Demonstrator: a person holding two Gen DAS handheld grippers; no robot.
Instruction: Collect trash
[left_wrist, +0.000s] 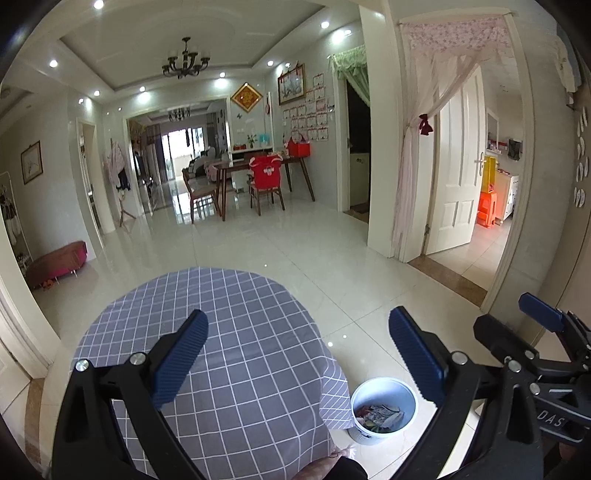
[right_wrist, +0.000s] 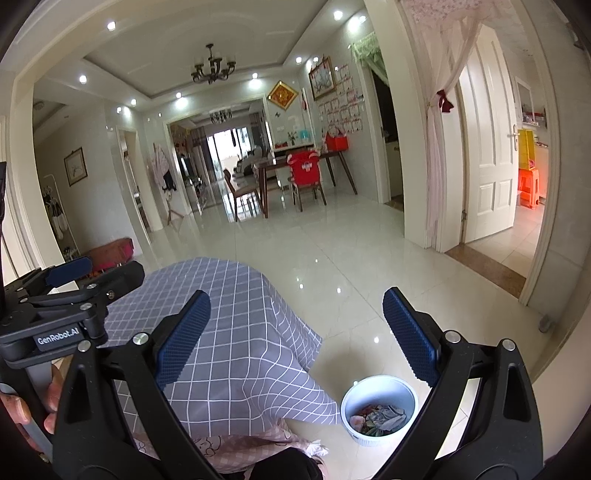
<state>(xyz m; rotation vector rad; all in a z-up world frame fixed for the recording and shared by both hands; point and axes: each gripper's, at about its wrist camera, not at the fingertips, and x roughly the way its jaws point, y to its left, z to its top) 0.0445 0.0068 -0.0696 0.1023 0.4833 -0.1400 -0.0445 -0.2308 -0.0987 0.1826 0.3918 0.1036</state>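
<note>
Left hand-held gripper (left_wrist: 297, 354) and right hand-held gripper (right_wrist: 295, 336), both spread wide and empty, above the checked-cloth bench (left_wrist: 236, 332). Trash (right_wrist: 380, 415) lies in the white bin (right_wrist: 378, 387) on the floor (right_wrist: 351, 258), right of the bench.

floor (left_wrist: 295, 258): glossy tile; tablecloth (left_wrist: 229, 332): matt checked cloth; bin (left_wrist: 384, 435): smooth plastic

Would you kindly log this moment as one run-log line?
left gripper: open, empty | right gripper: open, empty | round table with grey checked cloth: no trash visible | white plastic waste bin: on floor, holds trash
</note>
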